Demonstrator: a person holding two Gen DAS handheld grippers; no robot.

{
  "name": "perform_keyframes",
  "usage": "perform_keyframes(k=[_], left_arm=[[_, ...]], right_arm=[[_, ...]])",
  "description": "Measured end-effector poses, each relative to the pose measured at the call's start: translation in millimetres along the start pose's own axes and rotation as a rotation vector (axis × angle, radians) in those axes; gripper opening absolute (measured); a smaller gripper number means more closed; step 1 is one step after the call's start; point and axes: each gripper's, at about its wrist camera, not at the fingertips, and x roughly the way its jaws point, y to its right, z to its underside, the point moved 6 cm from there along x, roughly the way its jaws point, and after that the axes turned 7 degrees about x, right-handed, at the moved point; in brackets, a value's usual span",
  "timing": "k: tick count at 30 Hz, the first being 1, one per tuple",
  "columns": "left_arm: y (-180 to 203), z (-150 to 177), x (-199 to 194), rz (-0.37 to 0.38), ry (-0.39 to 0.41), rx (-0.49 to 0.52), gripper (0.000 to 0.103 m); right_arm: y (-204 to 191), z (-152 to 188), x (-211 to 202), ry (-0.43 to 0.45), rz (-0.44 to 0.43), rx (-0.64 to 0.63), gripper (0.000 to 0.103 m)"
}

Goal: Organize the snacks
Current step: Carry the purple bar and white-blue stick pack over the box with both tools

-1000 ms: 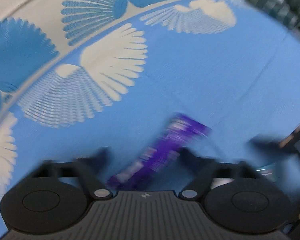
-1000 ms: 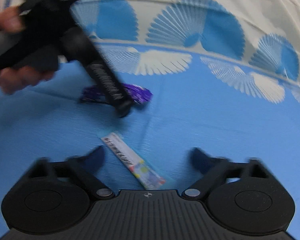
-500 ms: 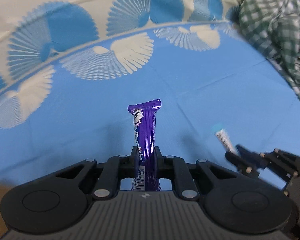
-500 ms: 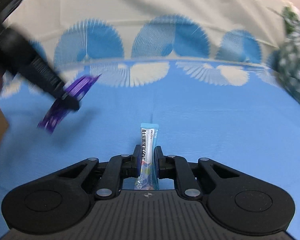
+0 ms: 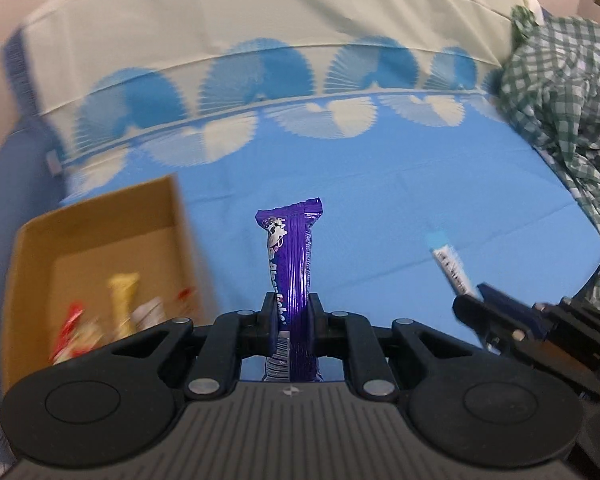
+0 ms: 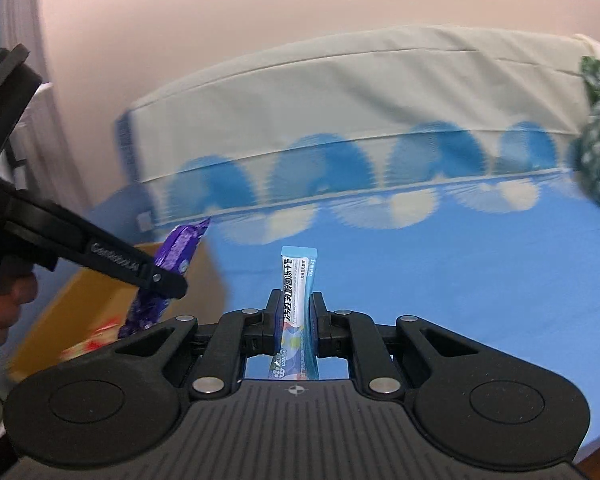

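My left gripper (image 5: 293, 309) is shut on a purple snack bar (image 5: 292, 256) that stands upright between the fingers, lifted above the blue bedspread. It also shows in the right wrist view (image 6: 162, 280) with the purple bar (image 6: 178, 250). My right gripper (image 6: 296, 308) is shut on a light blue and white snack stick (image 6: 296, 284), held upright; the stick shows at right in the left wrist view (image 5: 450, 266). A cardboard box (image 5: 36, 240) holding several wrapped snacks (image 5: 120, 304) sits at left, beside the left gripper.
The blue bedspread (image 5: 400, 200) has a fan-pattern border and a pale folded edge (image 5: 260, 20) at the back. A green checked cloth (image 5: 568, 92) is heaped at the right. A pink wall (image 6: 260, 8) stands behind the bed.
Both grippers closed on their snacks, the left on the purple bar and the right on the blue stick, lifted them off the bedspread and swung left, bringing the cardboard box into view.
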Motion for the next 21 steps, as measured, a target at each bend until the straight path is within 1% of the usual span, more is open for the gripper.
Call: perform_keyframes(k=[2, 5, 8, 11, 14, 17, 21], left_arm=[[-14, 21, -27, -0.039, 0.01, -0.013, 0.015], [-36, 54, -64, -0.094, 0.026, -0.038, 0.015], [-54, 86, -93, -0.117, 0.025, -0.076, 0.015], [-67, 115, -115, -0.134, 0.023, -0.119, 0.015], [-79, 141, -131, -0.157, 0.017, -0.15, 0.015], [-88, 160, -144, -0.166, 0.019, -0.178, 0.015], [-93, 176, -156, -0.163, 0.036, -0.207, 0.015]], right_arm=[[-28, 12, -15, -0.027, -0.041, -0.002, 0.014], [-65, 24, -34, -0.042, -0.075, -0.005, 0.014], [-98, 29, -43, -0.061, -0.119, -0.022, 0.014], [-131, 38, -57, -0.064, -0.159, -0.079, 0.014], [-154, 48, -68, -0.068, -0.182, -0.125, 0.014], [-175, 61, -80, -0.082, -0.196, -0.168, 0.014], [-194, 66, -93, -0.067, -0.198, -0.221, 0.014]])
